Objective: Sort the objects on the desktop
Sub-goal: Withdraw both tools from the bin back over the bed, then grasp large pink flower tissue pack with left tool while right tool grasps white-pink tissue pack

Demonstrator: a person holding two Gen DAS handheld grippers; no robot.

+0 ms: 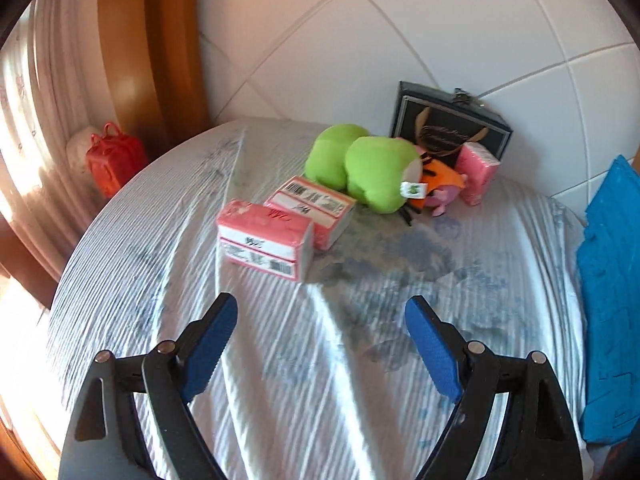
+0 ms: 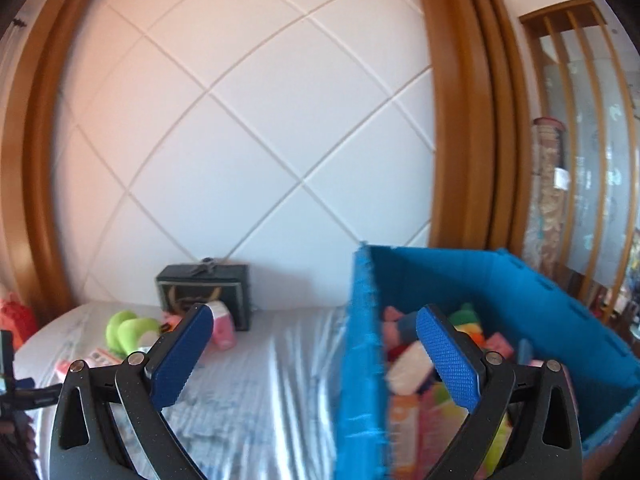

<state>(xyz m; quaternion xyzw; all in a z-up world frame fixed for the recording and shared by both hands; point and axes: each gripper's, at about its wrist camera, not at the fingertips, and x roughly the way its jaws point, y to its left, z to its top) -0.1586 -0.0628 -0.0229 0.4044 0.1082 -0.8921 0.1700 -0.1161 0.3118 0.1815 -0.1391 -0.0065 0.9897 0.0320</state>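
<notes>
Behind everything, a white wall (image 2: 248, 128) crossed by diagonal grooves, framed by brown wooden trim (image 2: 460, 120). At far left, a pale curtain (image 1: 36, 92). At far right, a glass-fronted cabinet (image 2: 588, 140) with wooden slats.

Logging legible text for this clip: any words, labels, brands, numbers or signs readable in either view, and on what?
Nothing can be read for certain.
Near pink pack: barcode and dark print, blurred.
Second pink pack: barcode and print, blurred.
Upright pink pack: no clear print.
Green plush: small white tag with a green mark, too small.
Black box: gold script, illegible.
Packs in the blue bin: blurred.
</notes>
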